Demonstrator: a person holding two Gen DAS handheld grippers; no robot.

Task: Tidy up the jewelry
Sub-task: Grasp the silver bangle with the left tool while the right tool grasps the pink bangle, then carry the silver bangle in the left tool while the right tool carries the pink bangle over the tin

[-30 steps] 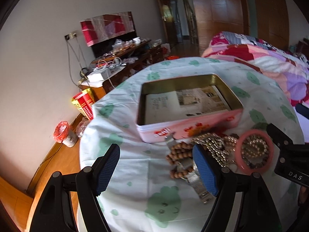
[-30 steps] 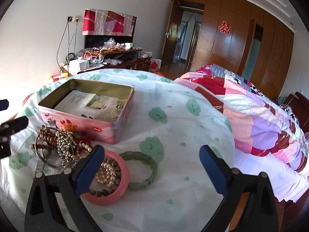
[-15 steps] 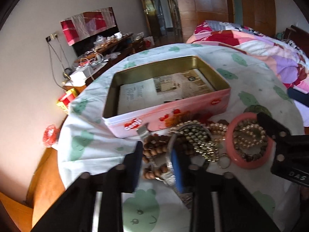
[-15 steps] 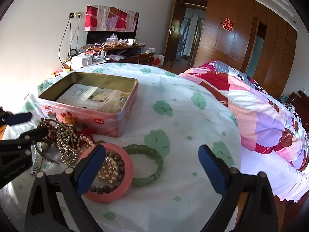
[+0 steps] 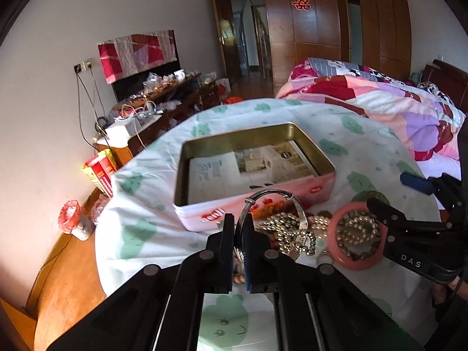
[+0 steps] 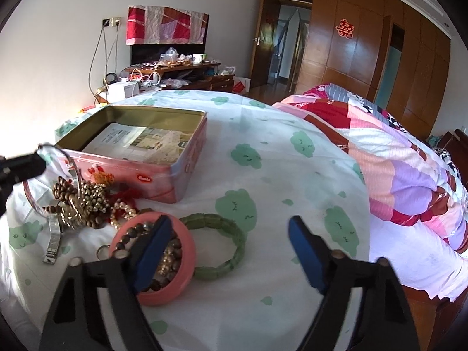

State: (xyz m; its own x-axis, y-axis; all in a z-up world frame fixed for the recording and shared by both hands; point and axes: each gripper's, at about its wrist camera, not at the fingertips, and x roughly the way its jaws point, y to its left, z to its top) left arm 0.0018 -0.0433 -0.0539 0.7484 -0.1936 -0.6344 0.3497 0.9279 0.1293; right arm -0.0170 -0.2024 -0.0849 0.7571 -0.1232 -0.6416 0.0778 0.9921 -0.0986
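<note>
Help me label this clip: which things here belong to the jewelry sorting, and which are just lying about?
Job: silver bangle, pinched in left gripper; bead pile; pink ring; green bracelet; pink tin; right gripper, closing around nothing.

Lying about: quilt; cluttered sideboard.

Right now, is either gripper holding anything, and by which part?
Left gripper is shut on the silver bangle, pinching its thin rim at the near left side. Right gripper holds nothing; its jaws are closing around the green bracelet without touching it.
</note>
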